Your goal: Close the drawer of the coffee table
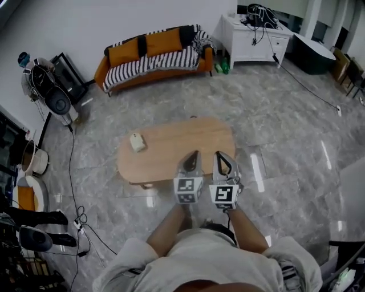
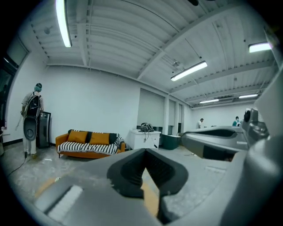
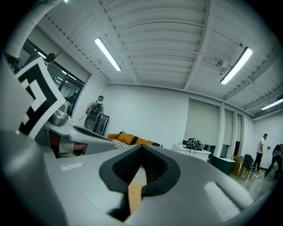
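2 pressed together, empty: l tongs (image 1: 193,155), r tongs (image 1: 220,155) | coffee table (image 1: 159,148) below tips

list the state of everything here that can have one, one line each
left gripper: fingers shut, empty, held above the table
right gripper: fingers shut, empty, beside the left one
coffee table: no drawer seen sticking out; near edge partly hidden by the grippers
cream object: resting on the tabletop near its left end
sofa: draped with a striped throw
white cabinet: cables piled on top
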Available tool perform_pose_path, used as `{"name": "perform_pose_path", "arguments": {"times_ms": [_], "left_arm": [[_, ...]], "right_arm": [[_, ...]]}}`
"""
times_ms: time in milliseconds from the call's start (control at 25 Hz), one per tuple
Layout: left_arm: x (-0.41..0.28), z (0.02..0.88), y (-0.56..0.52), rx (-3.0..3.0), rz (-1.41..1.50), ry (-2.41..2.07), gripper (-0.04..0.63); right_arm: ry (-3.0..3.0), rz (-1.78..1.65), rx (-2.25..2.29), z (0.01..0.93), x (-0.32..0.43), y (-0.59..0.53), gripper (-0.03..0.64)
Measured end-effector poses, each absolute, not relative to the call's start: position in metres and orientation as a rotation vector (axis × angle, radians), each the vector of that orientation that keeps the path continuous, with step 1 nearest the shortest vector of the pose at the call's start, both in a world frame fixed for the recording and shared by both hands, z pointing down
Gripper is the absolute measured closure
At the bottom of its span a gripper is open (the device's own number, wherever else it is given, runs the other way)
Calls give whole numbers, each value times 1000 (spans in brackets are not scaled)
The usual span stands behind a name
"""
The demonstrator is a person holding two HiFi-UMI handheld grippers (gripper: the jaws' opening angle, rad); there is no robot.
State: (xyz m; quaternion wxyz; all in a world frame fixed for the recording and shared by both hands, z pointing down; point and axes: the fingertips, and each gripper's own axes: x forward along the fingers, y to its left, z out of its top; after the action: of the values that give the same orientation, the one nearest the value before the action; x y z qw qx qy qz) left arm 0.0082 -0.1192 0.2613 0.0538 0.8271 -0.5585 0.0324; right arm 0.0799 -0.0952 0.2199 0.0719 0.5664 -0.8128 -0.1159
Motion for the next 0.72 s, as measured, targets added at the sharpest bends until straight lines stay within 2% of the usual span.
{"name": "perform_pose_path", "arguments": {"times_ms": [720], "left_arm": [[29, 225, -103, 2595, 48, -1604, 575]], "right_arm": [[-2381, -449, 1782, 195, 96, -76, 611]]}}
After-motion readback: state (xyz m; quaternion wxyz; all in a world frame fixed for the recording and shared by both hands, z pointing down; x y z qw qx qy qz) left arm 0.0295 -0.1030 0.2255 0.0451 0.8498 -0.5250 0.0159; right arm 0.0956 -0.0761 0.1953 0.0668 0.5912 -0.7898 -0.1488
